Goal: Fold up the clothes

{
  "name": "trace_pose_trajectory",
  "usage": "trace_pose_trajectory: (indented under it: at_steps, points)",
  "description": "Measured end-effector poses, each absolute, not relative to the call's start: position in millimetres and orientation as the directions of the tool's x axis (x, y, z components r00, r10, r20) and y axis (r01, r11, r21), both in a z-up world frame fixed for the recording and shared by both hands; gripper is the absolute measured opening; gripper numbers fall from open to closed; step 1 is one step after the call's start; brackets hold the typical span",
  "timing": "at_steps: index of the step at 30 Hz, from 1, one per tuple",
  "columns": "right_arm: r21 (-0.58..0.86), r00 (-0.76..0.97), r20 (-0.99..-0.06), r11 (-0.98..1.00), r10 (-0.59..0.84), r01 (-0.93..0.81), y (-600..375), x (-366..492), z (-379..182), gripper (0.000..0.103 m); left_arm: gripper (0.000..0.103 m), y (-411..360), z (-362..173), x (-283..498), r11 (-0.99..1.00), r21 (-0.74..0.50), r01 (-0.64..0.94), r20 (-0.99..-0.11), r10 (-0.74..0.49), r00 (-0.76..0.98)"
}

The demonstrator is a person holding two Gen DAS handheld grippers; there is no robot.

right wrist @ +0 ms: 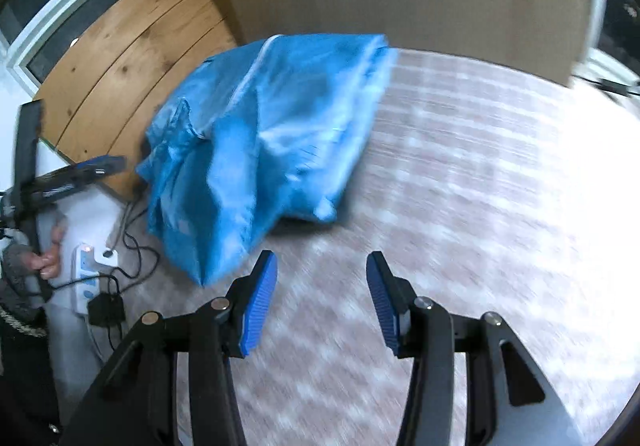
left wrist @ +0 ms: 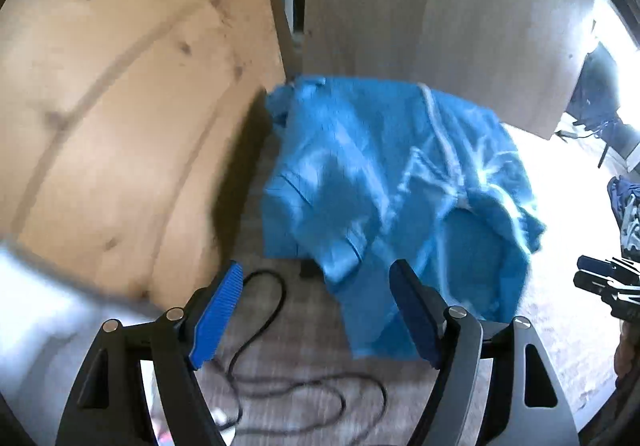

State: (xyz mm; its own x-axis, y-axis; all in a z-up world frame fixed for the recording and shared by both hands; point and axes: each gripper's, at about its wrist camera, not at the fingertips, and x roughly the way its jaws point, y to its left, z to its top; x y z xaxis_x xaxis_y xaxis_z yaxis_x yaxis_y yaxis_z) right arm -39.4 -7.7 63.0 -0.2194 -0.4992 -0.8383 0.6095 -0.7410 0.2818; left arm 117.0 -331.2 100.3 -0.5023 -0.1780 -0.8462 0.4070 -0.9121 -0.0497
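Through the left wrist camera we see our left gripper point(left wrist: 316, 310) with its blue-padded fingers point(left wrist: 218, 316) spread wide and nothing between them. Ahead lies the blue garment point(left wrist: 384, 181), rumpled on the pale patterned floor covering point(left wrist: 280, 342), its far edge close against a tall beige panel point(left wrist: 420, 5) and its left edge near a wooden board point(left wrist: 132, 93). A white seam or drawstring point(left wrist: 436, 117) runs down it. The cloth is bunched, not flat, so we judge folding has not properly begun and the open fingers are placed to reach for its near hem. A black cable point(left wrist: 288, 386) loops on the floor just below the fingers, near enough that we should take care not to snag it. At the right edge our right gripper point(left wrist: 608, 282) shows only partly.

Through the right wrist camera our right gripper point(right wrist: 322, 298) is likewise wide apart and empty, hovering over bare floor covering point(right wrist: 480, 205) just beside the garment point(right wrist: 260, 141), which looks heaped and partly doubled on itself. To the left our left gripper point(right wrist: 80, 173) is visible, gripped by a hand point(right wrist: 50, 250). Below it sits a white power strip point(right wrist: 86, 270) with a small red light and a black plug point(right wrist: 106, 308), cables trailing toward the cloth.

Both views are blurred by motion; we can read no brand, label or writing anywhere.
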Motion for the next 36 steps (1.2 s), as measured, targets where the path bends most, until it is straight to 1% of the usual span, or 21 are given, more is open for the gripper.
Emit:
trace_pose_trajectory:
  at_steps: [3,5,7,9,12,15,19,24,36]
  points:
    - [0.259,-0.265,-0.815,-0.734,-0.515,0.628,4.9,-14.0,83.6,0.047,0.077,-304.8,118.5,144.0,-0.918,-0.069,0.39,-0.819,-0.171,-0.548]
    - [0.217,-0.304,-0.802,-0.725,-0.514,0.653,9.4,7.4,98.6,0.055,0.078,-284.9,121.6,154.0,-0.926,-0.064,0.372,-0.804,-0.173,-0.569]
    - [0.17,-0.344,-0.79,-0.72,-0.507,0.673,11.1,27.0,110.5,0.057,0.08,-269.4,122.6,159.4,-0.919,-0.033,0.393,-0.801,-0.211,-0.56]
    - [0.147,-0.361,-0.782,-0.712,-0.508,0.686,12.7,41.3,118.5,0.057,0.08,-258.6,125.9,171.4,-0.903,-0.041,0.427,-0.806,-0.223,-0.549]
    - [0.146,-0.371,-0.767,-0.705,-0.524,0.694,7.1,59.9,126.8,0.057,0.08,-250.7,129.2,190.4,-0.884,-0.079,0.46,-0.82,-0.205,-0.534]
    - [0.128,-0.388,-0.759,-0.705,-0.522,0.697,2.1,78.3,133.8,0.057,0.08,-245.5,129.1,202.6,-0.876,-0.068,0.477,-0.83,-0.216,-0.515]
    - [0.072,-0.408,-0.762,-0.691,-0.504,0.719,-6.8,100.3,132.5,0.057,0.08,-239.9,133.1,217.2,-0.865,-0.063,0.498,-0.827,-0.234,-0.511]
    - [0.046,-0.413,-0.768,-0.686,-0.489,0.726,-0.3,119.6,130.7,0.057,0.08,-233.1,143.4,234.3,-0.847,-0.09,0.523,-0.814,-0.24,-0.529]
    - [0.062,-0.431,-0.757,-0.711,-0.492,0.701,23.2,133.1,139.9,0.057,0.08,-202.1,158.8,252.5,-0.866,-0.116,0.486,-0.796,-0.212,-0.567]
